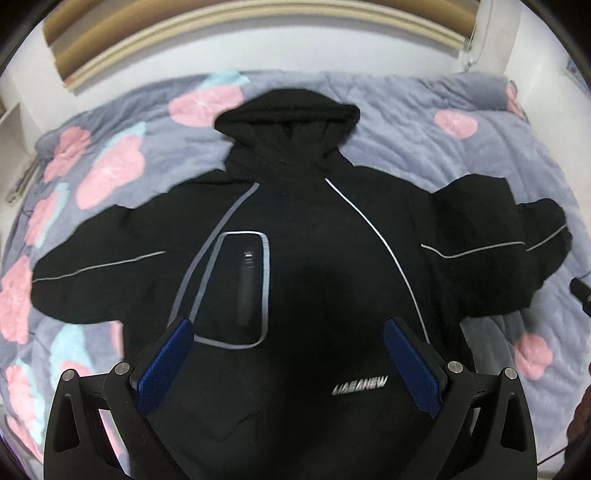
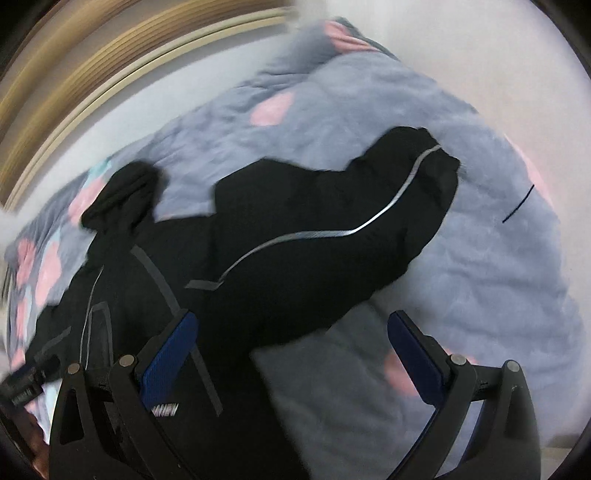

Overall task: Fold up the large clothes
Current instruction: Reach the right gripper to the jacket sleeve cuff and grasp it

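A black hooded jacket (image 1: 314, 258) with grey reflective piping lies front up on the bed, hood toward the wall and both sleeves spread out. My left gripper (image 1: 288, 332) hovers open over its lower chest, blue pads wide apart and empty. In the right wrist view the jacket's right sleeve (image 2: 332, 229) stretches toward the bed's far corner, its cuff bunched. My right gripper (image 2: 291, 328) is open above the sleeve's armpit edge, holding nothing. That view is motion-blurred.
The grey quilt (image 1: 461, 166) with pink and teal flowers covers the bed. A white wall and a wooden frame (image 1: 221, 33) stand behind it. The other gripper's dark tip (image 1: 581, 290) shows at the right edge. Bare quilt (image 2: 498, 277) lies right of the sleeve.
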The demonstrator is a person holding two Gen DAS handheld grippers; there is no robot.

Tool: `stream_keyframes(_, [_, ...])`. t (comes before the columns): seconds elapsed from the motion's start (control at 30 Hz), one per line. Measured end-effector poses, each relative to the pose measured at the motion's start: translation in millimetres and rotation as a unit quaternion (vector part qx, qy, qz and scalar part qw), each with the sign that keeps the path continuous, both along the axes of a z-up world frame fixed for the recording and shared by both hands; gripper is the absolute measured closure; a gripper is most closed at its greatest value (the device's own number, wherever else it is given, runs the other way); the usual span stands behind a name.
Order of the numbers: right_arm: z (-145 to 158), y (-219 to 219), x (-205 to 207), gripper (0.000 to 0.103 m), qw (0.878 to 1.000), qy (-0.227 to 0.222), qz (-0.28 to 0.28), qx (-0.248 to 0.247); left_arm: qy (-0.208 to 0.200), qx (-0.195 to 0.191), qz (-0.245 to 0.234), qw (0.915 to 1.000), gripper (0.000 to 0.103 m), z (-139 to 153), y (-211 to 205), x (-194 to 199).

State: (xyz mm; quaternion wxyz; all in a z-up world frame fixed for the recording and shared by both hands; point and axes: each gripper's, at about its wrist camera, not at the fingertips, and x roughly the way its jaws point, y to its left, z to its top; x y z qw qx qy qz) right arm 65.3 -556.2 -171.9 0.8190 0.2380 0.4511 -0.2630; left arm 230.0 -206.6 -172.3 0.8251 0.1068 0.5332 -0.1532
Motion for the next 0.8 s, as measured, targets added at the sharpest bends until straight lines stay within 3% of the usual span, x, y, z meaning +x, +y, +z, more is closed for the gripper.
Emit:
stream_keyframes(0.2, [-21, -92, 4, 0.002, 0.998, -0.025, -0.064, 0.002, 0.022, -0.003, -0.017, 0.9996, 0.001, -40, -54, 25])
stream_keyframes(0.4, [-41, -159, 13, 0.006, 0.995, -0.027, -0.095, -0.011, 0.031, -0.001, -0.065, 0.9974, 0.001, -65, -112, 33])
stream_keyframes(0.57, [-55, -194, 18, 0.006, 0.993, -0.020, -0.112, -0.029, 0.022, 0.004, -0.106, 0.9941, 0.001, -75, -157, 33])
stream_keyframes(0.7, [-73, -213, 27, 0.006, 0.993, -0.015, -0.113, -0.011, 0.023, -0.001, -0.127, 0.9916, 0.001, -81, -178, 31])
stream_keyframes(0.8, [-81, -215, 34, 0.013, 0.994, -0.005, -0.108, -0.016, 0.022, 0.002, -0.138, 0.9901, 0.001, -87, -191, 29])
